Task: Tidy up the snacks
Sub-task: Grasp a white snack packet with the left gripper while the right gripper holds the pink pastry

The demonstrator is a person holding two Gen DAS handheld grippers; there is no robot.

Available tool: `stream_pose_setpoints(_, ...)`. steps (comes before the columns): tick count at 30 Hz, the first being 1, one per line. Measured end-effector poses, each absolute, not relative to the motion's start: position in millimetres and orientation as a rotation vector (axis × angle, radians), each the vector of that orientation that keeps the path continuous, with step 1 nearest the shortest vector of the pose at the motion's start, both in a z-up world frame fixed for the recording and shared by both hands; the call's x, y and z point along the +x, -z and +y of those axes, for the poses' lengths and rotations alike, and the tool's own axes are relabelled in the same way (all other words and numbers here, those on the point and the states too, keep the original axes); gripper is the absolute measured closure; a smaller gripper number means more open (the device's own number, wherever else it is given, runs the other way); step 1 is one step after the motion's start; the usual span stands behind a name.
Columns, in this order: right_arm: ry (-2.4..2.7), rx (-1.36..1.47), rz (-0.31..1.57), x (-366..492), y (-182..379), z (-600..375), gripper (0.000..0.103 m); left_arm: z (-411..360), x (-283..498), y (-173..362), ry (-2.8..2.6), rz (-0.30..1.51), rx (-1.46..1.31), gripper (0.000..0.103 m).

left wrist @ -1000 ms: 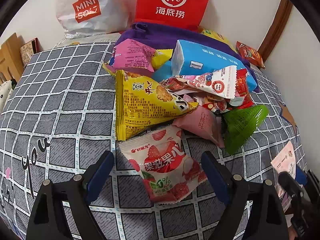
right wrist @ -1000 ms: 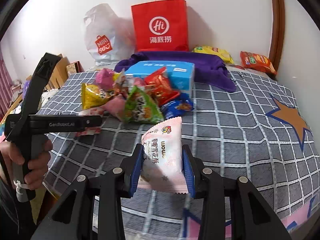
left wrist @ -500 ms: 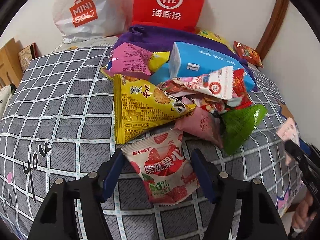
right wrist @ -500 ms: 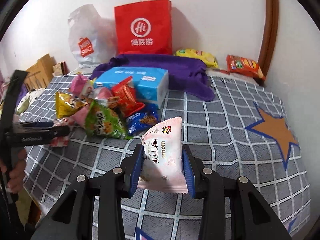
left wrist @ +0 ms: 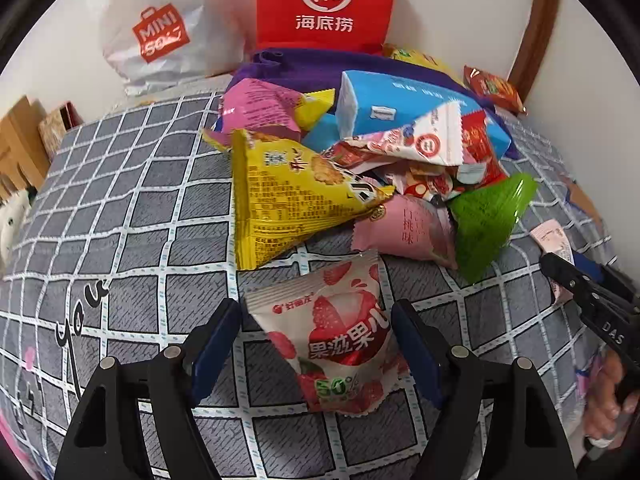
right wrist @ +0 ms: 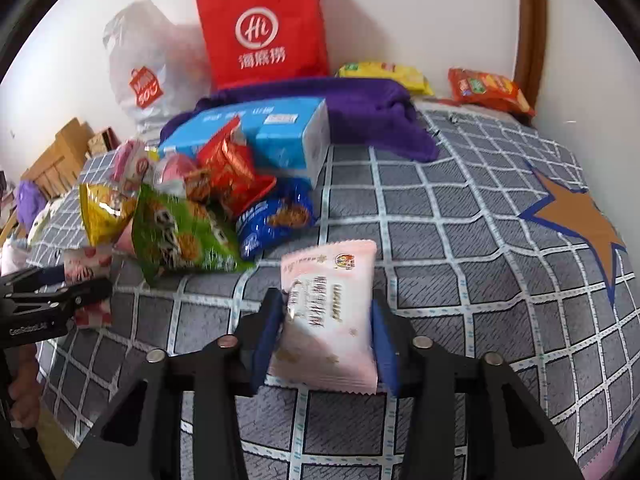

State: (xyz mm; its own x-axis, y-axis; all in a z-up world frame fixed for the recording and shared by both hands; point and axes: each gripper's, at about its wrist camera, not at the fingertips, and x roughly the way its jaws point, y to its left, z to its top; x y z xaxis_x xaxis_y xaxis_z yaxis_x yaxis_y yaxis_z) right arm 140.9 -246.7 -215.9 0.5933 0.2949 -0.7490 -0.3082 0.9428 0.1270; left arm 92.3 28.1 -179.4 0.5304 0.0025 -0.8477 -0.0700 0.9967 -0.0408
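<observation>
A strawberry snack packet lies flat on the checked bedspread. My left gripper straddles it with jaws opening; the left pad stands clear of the packet and the right pad is at its edge. Low over the bedspread, my right gripper has opening jaws. A pale pink packet lies loose and turned sideways between them. Just beyond is the snack pile, with a yellow bag, a green bag and a blue tissue pack.
A red paper bag and a white plastic bag stand against the wall behind a purple cloth. Two snack bags lie in the far right corner. An orange star marks the bedspread's open right side.
The right gripper sank toward the bed and its jaws parted; the pink packet tipped sideways between them. The left gripper narrowed around the strawberry packet, then widened slightly.
</observation>
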Motion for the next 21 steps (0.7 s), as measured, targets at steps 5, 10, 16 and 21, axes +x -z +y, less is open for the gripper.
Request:
stream_pose_setpoints(5,-0.347,-0.037,0.881,138,215,-246,0.061,21,89,175,-0.023,0.995,-0.028,0.050)
stream_pose_setpoints(10,-0.364,0.013,0.878,134,202,-252,0.063,28,84,167,-0.013,1.002,-0.061,0.052)
stream_pose_setpoints(16,-0.354,0.003,0.819,125,172,-250,0.063,39,74,143,0.013,0.977,-0.119,0.053)
stream_pose_setpoints(21,-0.347,0.008,0.783,126,148,-245,0.063,43,76,116,0.019,0.931,-0.116,0.053)
